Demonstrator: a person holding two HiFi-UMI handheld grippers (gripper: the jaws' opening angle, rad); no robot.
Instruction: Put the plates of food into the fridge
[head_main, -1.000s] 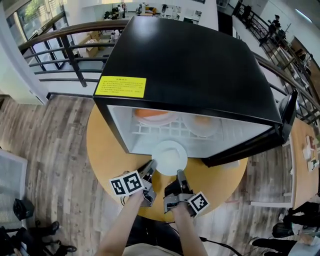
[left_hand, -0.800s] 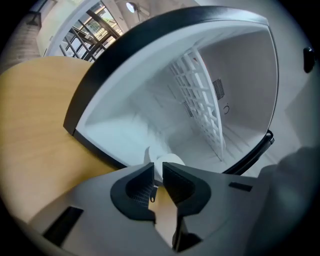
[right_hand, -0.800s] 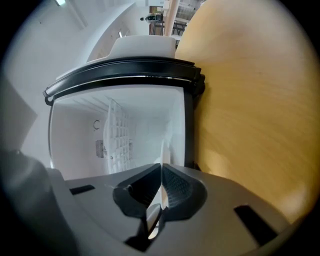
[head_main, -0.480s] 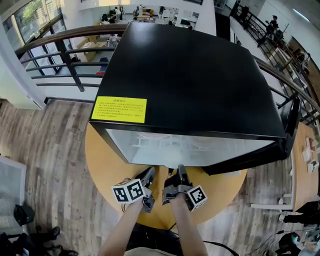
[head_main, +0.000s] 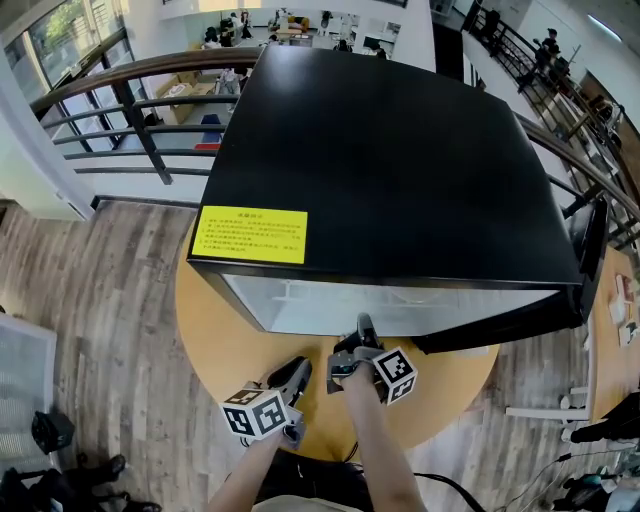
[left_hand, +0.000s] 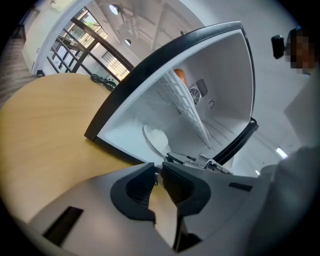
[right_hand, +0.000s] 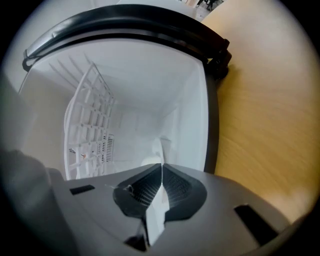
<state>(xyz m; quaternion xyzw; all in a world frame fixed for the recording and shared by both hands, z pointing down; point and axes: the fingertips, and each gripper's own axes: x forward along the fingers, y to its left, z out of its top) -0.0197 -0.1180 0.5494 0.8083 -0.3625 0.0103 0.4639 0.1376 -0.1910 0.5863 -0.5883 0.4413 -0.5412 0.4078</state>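
Observation:
A black mini fridge (head_main: 400, 150) stands open on a round wooden table (head_main: 215, 350). In the left gripper view a white plate (left_hand: 156, 140) lies on the fridge's floor. Orange food (left_hand: 180, 76) sits above it on the wire shelf (left_hand: 186, 107). My right gripper (head_main: 364, 322) reaches into the fridge mouth, shut on that plate's rim. The plate (right_hand: 162, 146) shows edge-on between the pads of the right gripper (right_hand: 161, 167). My left gripper (head_main: 300, 367) hangs back over the table in front of the fridge. The left gripper (left_hand: 159, 170) has its jaws together with nothing between them.
The fridge door (head_main: 592, 235) swings out to the right. A yellow label (head_main: 250, 235) sits on the fridge's top front corner. A railing (head_main: 120, 90) runs behind the table. Another table (head_main: 622, 300) stands at the far right. Wooden floor (head_main: 90, 300) surrounds the table.
The plate has gone from the fridge's front lip into the fridge and out of the head view. My right gripper pushed forward with it. My left gripper drew back toward me.

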